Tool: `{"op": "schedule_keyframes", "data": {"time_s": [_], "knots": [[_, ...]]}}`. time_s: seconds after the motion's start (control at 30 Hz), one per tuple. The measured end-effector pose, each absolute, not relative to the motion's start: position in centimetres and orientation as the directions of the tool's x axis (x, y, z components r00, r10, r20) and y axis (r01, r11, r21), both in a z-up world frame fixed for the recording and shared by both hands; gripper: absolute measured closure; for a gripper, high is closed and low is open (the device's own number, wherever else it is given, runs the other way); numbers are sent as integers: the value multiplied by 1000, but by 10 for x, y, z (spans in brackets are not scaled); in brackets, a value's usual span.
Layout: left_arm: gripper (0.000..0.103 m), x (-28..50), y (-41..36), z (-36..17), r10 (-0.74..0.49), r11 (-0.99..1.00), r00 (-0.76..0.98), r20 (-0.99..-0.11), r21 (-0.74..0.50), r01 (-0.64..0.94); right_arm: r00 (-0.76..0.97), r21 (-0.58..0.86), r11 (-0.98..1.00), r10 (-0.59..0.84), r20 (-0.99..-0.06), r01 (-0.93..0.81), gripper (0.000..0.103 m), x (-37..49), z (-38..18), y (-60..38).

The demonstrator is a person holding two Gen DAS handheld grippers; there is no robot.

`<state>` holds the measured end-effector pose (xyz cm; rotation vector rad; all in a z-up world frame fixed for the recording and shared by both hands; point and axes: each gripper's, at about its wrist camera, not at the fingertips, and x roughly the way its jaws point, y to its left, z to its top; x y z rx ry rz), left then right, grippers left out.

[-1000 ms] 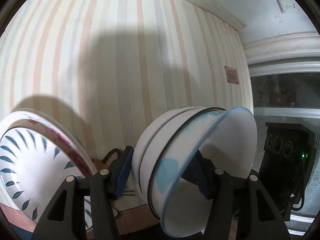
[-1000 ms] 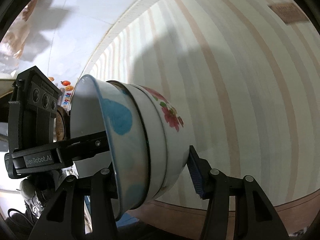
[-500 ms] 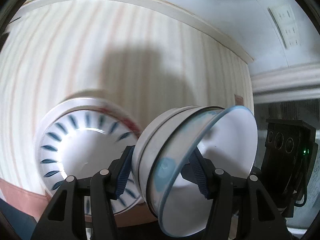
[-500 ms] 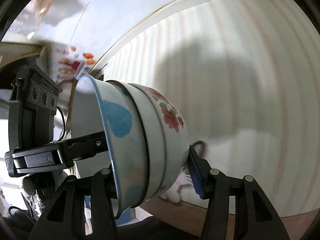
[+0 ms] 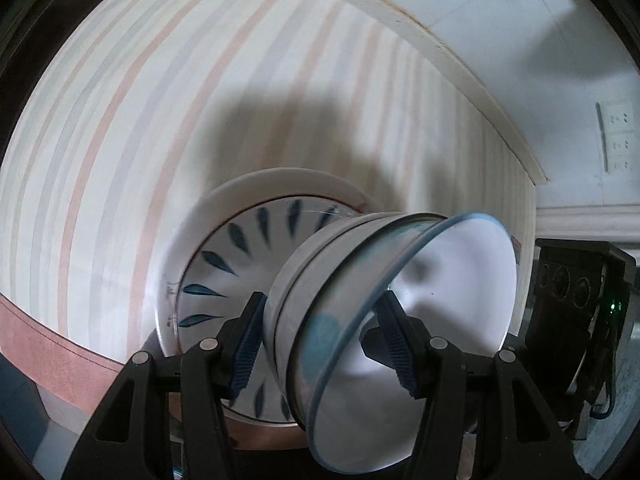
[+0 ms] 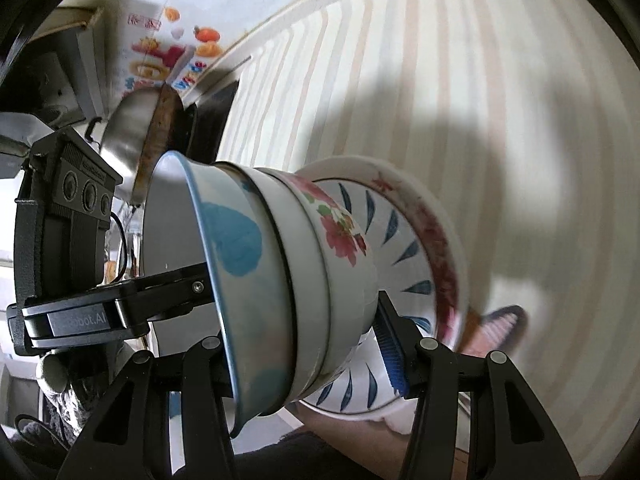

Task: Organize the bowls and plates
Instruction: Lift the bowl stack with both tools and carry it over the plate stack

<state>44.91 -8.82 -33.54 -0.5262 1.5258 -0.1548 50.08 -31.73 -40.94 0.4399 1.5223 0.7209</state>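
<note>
Left wrist view shows a striped tablecloth (image 5: 120, 128) in cream, pink and pale blue filling most of the frame, with a shadow across its middle. On it lies a stack of plates (image 5: 208, 264); the top one is white with dark blue leaf marks fanned around its well, and a plate with a red pattern on its rim sits under it. In front of the plates, a nested stack of bowls (image 5: 328, 280) is held tipped on its side, its opening facing right. The innermost bowl has a blue rim and blue blotches; the outermost, seen from the right wrist view, carries red flowers (image 6: 340, 232). Both grippers clamp this same stack at opposite sides of its rim. The left gripper (image 5: 324, 344) has one blue ribbed pad on the outer wall and the other inside the bowl. The right gripper (image 6: 304, 344) holds it likewise, one finger inside, one pad outside near the base. From the right wrist view the bowls' base sits just over the plates (image 6: 412, 248); contact cannot be told. A steel pot (image 6: 128, 128) stands far left.
</note>
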Motion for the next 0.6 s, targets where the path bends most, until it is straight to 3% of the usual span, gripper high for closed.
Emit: {"op": "schedule_keyframes", "data": {"time_s": [0.6], "knots": [[49,451,-81,-357,-394,888,44,-918,-393,-238,-141,638,753,622,-770,-163,48,514,-438,-278]]}}
